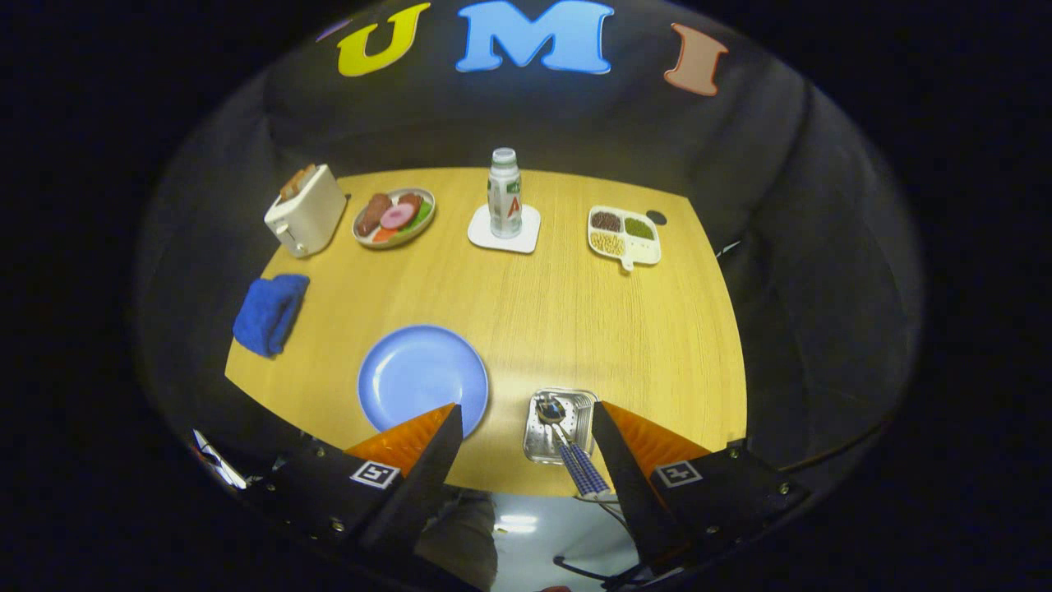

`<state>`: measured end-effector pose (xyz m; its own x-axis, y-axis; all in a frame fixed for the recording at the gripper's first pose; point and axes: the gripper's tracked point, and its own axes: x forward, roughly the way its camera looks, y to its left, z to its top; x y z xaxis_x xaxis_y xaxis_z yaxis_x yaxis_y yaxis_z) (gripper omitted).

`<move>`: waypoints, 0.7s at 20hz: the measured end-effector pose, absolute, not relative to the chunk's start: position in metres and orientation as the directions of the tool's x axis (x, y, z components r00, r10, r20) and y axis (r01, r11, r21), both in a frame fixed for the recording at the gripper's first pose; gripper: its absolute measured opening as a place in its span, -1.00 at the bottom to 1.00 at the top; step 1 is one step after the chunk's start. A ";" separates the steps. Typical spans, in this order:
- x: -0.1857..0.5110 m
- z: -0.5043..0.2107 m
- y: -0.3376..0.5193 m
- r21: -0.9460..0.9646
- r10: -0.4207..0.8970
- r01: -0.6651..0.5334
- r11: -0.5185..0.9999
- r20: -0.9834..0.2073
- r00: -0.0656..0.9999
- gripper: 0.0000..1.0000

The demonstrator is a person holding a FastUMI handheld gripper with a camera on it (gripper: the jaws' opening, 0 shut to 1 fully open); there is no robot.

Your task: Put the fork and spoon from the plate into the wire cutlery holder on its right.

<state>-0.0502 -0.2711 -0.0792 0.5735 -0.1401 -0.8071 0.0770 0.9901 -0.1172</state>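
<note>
Your gripper [526, 427] hovers above the near edge of the wooden table [575, 321] with its jaws wide apart and nothing between them. Starting at the far left, note the white toaster [305, 210] with bread in its slots, and nearer you the folded blue cloth [270, 313] lying at the table's left edge. Next to the toaster sits a plate of food [394, 217]; the separate items on it are too small to tell apart with certainty. Nearer you, the blue plate [422, 376] lies bare on its visible surface, but your left finger [427, 448] covers its near rim, so that part cannot be checked. At the centre far side, a bottle [505, 191] stands upright on a white coaster [504, 229]. Just inside your right finger [616, 460] sits the wire cutlery holder [560, 425], to the right of the blue plate. A spoon [549, 409] rests in it with a blue patterned handle [582, 470] sticking out toward you. A second handle seems to lie against the first, yet you cannot tell whether it belongs to the fork, since any head is hidden in the holder. Far right, a divided tray [625, 235] holds three fillings, with a small dark disc [656, 217] beside it.
</note>
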 end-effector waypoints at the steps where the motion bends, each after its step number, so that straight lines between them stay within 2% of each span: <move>1: -0.050 -0.070 -0.267 -0.129 -0.155 0.087 0.988 -0.759 0.632 0.94; 4: -0.045 -0.029 -0.251 -0.176 -0.194 0.113 0.978 -0.561 0.805 0.94; 7: -0.044 0.008 -0.236 -0.182 -0.202 0.140 0.973 -0.386 0.900 0.93; 14: -0.047 0.048 -0.196 -0.112 -0.169 0.152 0.982 -0.168 0.971 0.92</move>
